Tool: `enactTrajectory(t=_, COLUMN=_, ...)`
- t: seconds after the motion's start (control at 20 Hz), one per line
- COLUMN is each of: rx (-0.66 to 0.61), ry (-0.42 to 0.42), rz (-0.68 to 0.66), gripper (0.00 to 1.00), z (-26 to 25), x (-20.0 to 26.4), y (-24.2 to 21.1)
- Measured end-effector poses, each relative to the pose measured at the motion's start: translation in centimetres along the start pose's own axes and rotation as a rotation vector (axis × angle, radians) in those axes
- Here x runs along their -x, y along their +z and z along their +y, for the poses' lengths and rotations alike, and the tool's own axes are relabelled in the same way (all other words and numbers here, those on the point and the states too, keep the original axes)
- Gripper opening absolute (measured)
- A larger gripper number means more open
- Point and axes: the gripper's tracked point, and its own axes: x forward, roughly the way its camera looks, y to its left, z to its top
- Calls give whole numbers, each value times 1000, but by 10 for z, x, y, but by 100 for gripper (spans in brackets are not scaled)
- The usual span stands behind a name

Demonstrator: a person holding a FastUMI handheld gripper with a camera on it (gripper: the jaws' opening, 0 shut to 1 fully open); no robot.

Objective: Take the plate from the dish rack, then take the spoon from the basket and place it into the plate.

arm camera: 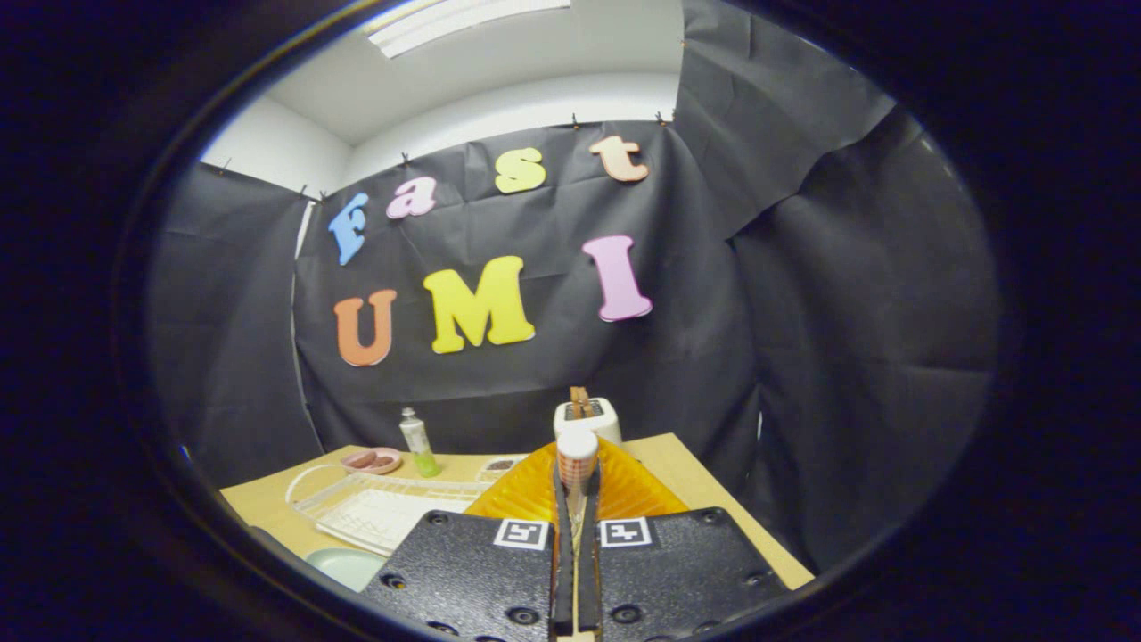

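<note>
The gripper [578, 499] is closing both fingers on the pale, white-tipped spoon handle [577, 456], standing upright over the orange ribbed basket [624, 490]. The pale green round plate [343, 563] is lying near and to the left, beside the clear dish rack [383, 508].

Green-bottomed bottle [418, 443] upright on the wooden table [686, 486], pink dish [372, 460] beside it, white toaster [587, 417] further back
</note>
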Motion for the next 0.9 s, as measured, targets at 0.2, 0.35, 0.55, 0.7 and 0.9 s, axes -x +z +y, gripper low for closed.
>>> enactTrajectory(t=0.2, rx=16, ry=141, rz=42, gripper=7, z=80, x=11, y=-4)
enactTrajectory(t=0.35, rx=39, ry=231, rz=94, gripper=7, z=136, x=16, y=-22)
enactTrajectory(t=0.55, rx=118, ry=335, rz=205, gripper=8, z=196, x=22, y=-74)
enactTrajectory(t=0.7, rx=144, ry=393, rz=321, gripper=8, z=226, x=25, y=-117)
enactTrajectory(t=0.9, rx=164, ry=401, rz=402, gripper=7, z=242, x=19, y=-148)
